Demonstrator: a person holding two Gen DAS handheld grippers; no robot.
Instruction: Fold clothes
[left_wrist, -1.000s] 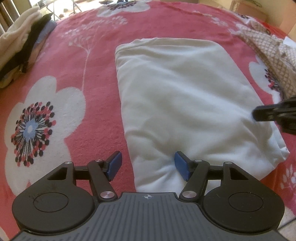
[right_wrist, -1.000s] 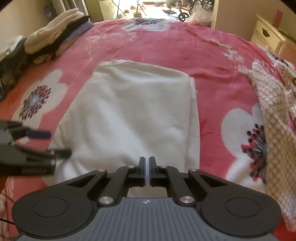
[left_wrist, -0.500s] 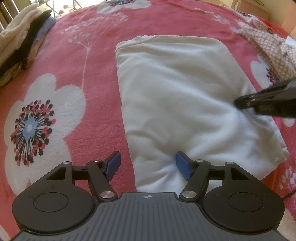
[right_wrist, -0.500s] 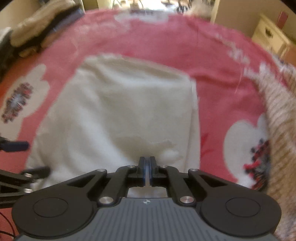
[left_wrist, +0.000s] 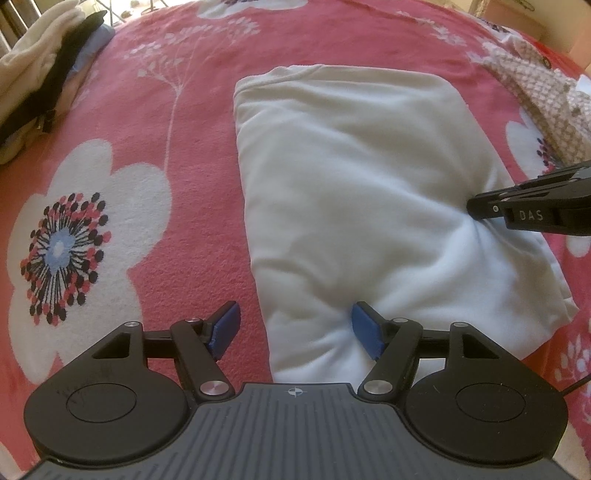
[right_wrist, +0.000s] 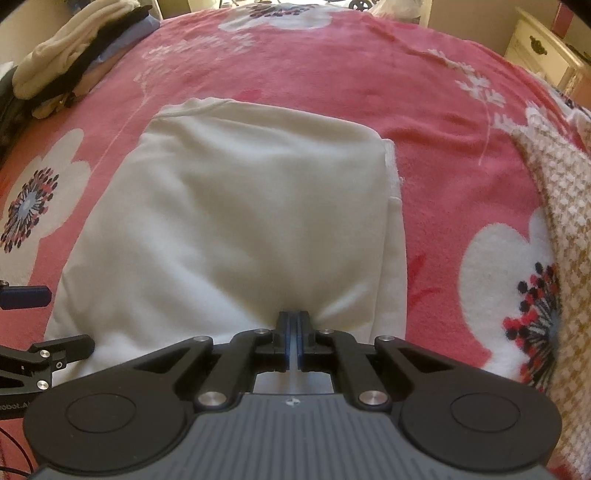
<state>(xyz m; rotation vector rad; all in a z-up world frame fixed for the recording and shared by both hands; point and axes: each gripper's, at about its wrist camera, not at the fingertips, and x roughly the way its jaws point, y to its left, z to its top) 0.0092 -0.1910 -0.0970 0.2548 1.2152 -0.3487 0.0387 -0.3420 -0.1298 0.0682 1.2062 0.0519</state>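
Note:
A white folded garment (left_wrist: 351, 166) lies flat on the red floral blanket (left_wrist: 147, 110). My left gripper (left_wrist: 295, 325) is open at the garment's near left corner. Its right blue pad (left_wrist: 365, 332) dents the cloth, while the left pad (left_wrist: 225, 328) hangs over the blanket. My right gripper (right_wrist: 294, 325) is shut on the garment (right_wrist: 258, 203) near its right side, and creases run into the closed fingers. In the left wrist view the right gripper (left_wrist: 476, 208) comes in from the right. The left gripper (right_wrist: 68, 320) shows at the left edge of the right wrist view.
A stack of folded clothes (left_wrist: 37, 85) sits at the far left of the bed (right_wrist: 66, 55). A beige checked garment (right_wrist: 565, 221) lies crumpled on the right side. A cream dresser (right_wrist: 546, 48) stands beyond the bed at the right.
The right gripper has come in over the garment and down onto it, and creases have gathered at its tip. The left gripper has stayed where it was.

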